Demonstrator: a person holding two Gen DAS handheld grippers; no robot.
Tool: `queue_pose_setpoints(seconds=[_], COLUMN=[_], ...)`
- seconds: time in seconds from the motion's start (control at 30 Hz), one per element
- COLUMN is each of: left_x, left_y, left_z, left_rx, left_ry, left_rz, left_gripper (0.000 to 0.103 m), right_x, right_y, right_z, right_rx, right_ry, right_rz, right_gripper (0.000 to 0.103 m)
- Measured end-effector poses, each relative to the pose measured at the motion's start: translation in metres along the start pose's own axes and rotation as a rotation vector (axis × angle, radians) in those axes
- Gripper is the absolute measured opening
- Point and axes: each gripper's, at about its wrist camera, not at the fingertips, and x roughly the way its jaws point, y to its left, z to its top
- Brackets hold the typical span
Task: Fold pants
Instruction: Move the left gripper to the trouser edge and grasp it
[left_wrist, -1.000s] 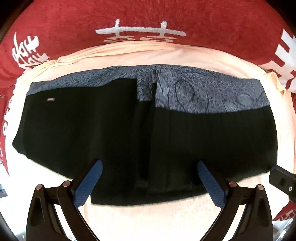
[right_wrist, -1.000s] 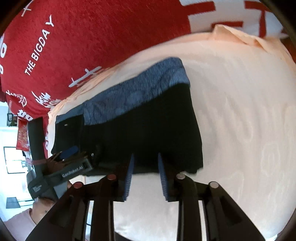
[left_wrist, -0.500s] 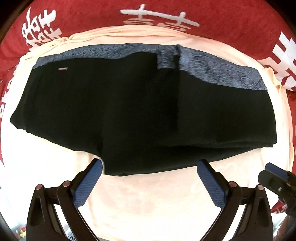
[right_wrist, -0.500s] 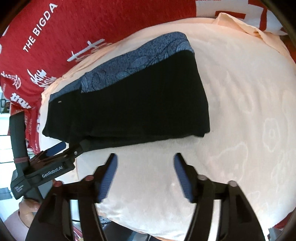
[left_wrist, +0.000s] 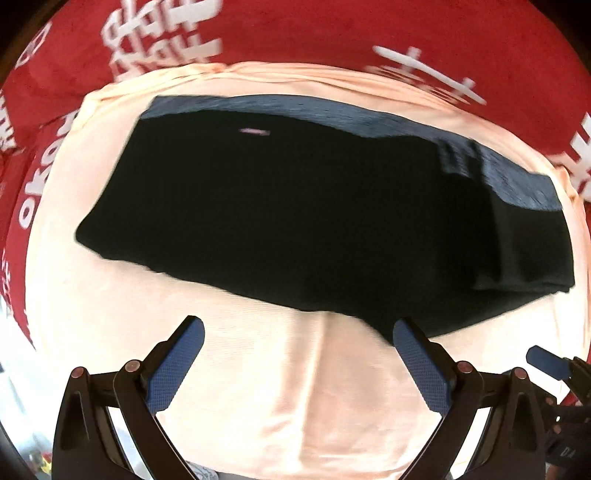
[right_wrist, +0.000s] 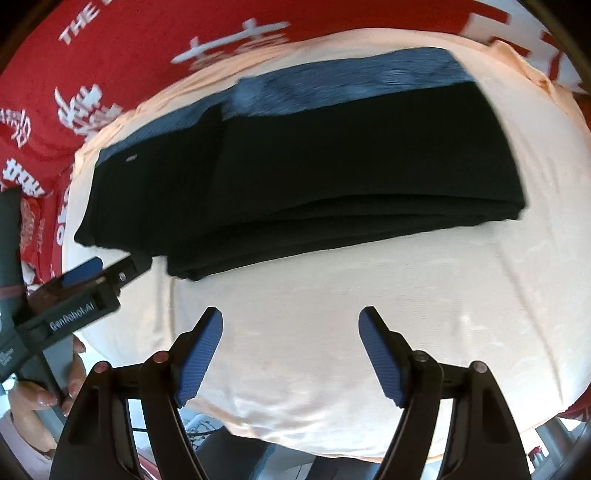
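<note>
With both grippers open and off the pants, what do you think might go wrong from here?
1. The pants lie folded in loose stacked layers; a grab at the near edge might catch only the top layer and undo the fold.
2. The left gripper and right gripper hang over the peach cloth; closing low could pinch it and drag the pants.

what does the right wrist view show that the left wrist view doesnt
Only the right wrist view shows the person's hand holding the left gripper, and the stacked folded layers along the pants' near edge. Only the left wrist view shows a tip of the right gripper at its right edge. Both show the black pants with a grey waistband on the peach cloth, both jaws open and empty.
</note>
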Motion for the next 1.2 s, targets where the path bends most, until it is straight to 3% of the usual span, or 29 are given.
queue_pose_setpoints(seconds=[0.43, 0.87, 1.2], left_x=[0.019, 0.029, 0.039], left_y=[0.074, 0.089, 0.112], left_z=[-0.003, 0.007, 0.017], left_rx=[-0.183, -0.200, -0.234], left_ry=[0.007, 0.018, 0.032], left_rz=[-0.009, -0.006, -0.009], left_gripper=[0.103, 0.103, 0.103], right_x=[0.024, 0.026, 0.047], right_y=[0.076, 0.081, 0.075], right_z=[0.022, 0.049, 0.051], right_rx=[-0.182, -0.202, -0.167], right_ry=[0.046, 0.014, 0.043], right_rz=[-0.098, -0.138, -0.134], right_gripper=[0.079, 0.079, 0.079])
